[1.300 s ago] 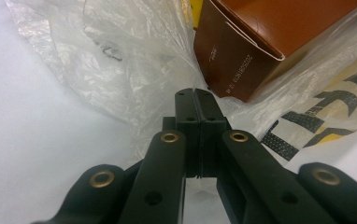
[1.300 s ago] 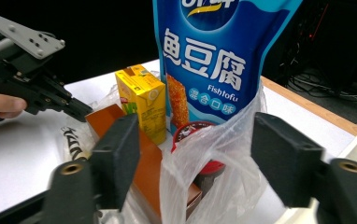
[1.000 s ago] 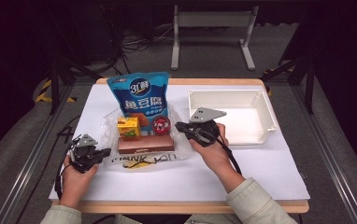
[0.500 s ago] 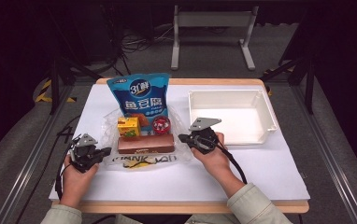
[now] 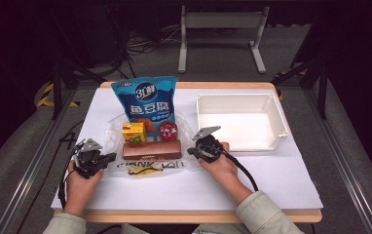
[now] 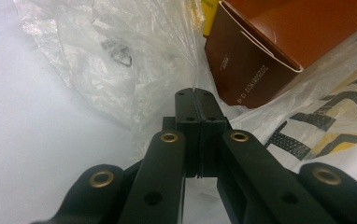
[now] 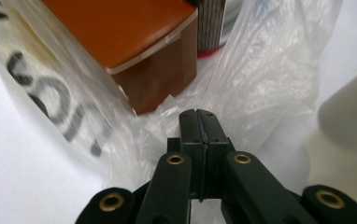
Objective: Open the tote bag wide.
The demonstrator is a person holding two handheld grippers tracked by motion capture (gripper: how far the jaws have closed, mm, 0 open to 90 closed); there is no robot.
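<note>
Clear plastic bag (image 5: pixel 147 163) lay flat at table centre, under brown box (image 5: pixel 151 149), yellow carton (image 5: pixel 133 132), red-lidded can (image 5: pixel 168 129) and blue snack pouch (image 5: pixel 146 100); left gripper (image 5: pixel 110 158) at bag's left edge, jaws pressed together, thin film pinched between tips in left gripper view; right gripper (image 5: pixel 192 151) at bag's right edge beside box end, jaws together, film apparently nipped too; white tray (image 5: pixel 276 117) just right of that hand.
</note>
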